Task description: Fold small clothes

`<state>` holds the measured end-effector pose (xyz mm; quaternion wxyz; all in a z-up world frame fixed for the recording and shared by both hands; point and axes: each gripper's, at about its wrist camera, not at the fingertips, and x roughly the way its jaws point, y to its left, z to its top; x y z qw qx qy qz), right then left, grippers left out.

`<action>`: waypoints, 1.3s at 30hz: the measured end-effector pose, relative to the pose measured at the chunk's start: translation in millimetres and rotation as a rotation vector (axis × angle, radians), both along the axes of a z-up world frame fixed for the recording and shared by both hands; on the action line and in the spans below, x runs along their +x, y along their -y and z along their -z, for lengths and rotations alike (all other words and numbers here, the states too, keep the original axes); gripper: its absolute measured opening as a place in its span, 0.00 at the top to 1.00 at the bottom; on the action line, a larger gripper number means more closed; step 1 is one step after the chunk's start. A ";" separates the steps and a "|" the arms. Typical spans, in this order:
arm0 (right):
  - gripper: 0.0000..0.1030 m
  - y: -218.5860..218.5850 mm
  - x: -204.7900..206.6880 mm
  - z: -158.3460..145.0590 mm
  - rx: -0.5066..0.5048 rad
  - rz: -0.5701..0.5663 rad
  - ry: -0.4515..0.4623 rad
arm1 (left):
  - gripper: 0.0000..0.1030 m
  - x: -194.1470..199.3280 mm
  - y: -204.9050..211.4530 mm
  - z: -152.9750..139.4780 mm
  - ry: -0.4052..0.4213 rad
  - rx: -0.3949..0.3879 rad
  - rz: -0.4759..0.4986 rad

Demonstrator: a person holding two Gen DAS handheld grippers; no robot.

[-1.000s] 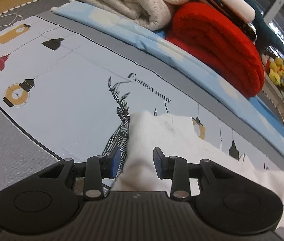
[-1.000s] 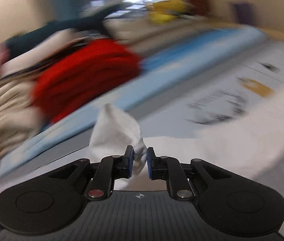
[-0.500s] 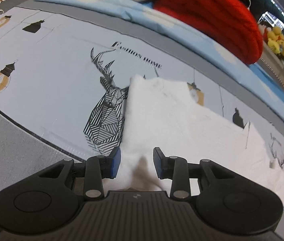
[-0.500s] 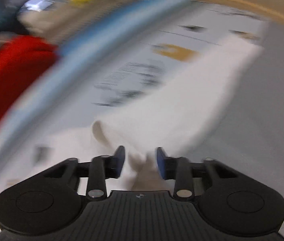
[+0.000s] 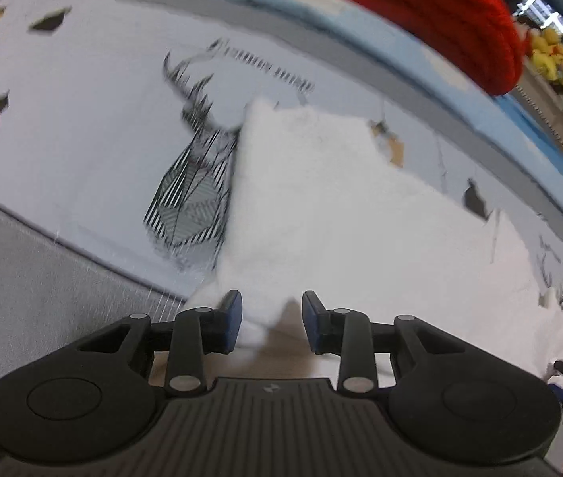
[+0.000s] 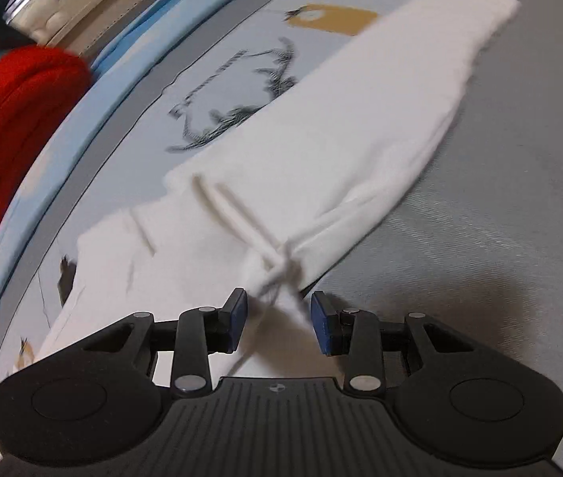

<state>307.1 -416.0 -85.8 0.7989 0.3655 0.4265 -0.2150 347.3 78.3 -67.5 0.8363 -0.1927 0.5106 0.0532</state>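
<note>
White garment (image 5: 345,214) lies folded into a long strip on the printed bedsheet (image 5: 82,127), one edge over the grey bed cover (image 6: 511,183). Left tool (image 5: 269,322) partly open, cloth corner between its pads, not pinched. Right tool (image 6: 279,318) partly open too, drawstring end (image 6: 281,266) loose between the jaws, released. First lengthwise fold looks done; cross folds into a compact stack probably remain. Red blanket (image 5: 432,16) behind.
</note>
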 end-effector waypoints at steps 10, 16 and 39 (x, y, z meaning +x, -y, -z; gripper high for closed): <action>0.63 46.9 -6.3 -29.9 -0.044 0.077 0.136 | 0.63 1.6 9.0 4.5 -0.019 0.004 0.031; 0.63 114.4 -19.8 -32.5 -0.066 0.133 0.199 | 0.63 1.5 18.0 0.8 -0.017 -0.008 0.063; 0.91 225.3 -18.7 36.0 -0.148 0.298 0.239 | 0.63 -0.6 26.6 -1.9 -0.001 -0.015 0.122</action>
